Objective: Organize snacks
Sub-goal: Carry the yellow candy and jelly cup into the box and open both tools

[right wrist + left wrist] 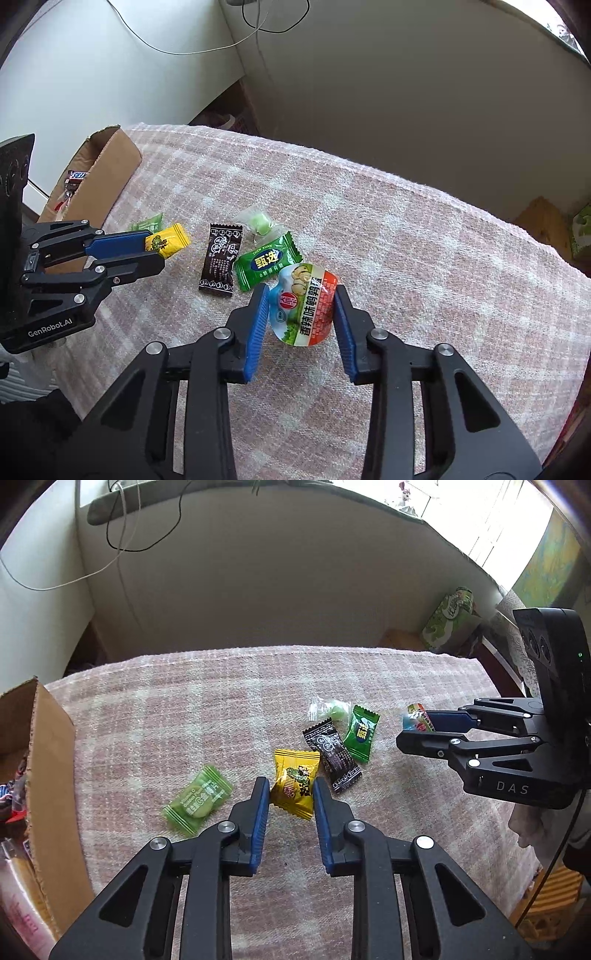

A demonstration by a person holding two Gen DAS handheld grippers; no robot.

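My left gripper (290, 786) is shut on a yellow candy packet (293, 782), which pokes out past its blue pads; the right wrist view shows this packet (168, 240) held above the cloth. My right gripper (300, 295) is shut on a round blue, white and red snack pack (303, 306), pads against both of its sides. On the cloth between the grippers lie a black packet (219, 258), a dark green packet (267, 260) and a clear-wrapped green candy (260, 223). A light green packet (197, 799) lies left of my left gripper.
An open cardboard box (48, 746) with several snacks inside stands at the table's left edge. A pink plaid cloth (406, 240) covers the table. Beyond the far right corner stands a green printed box (450, 616). Cables hang on the back wall.
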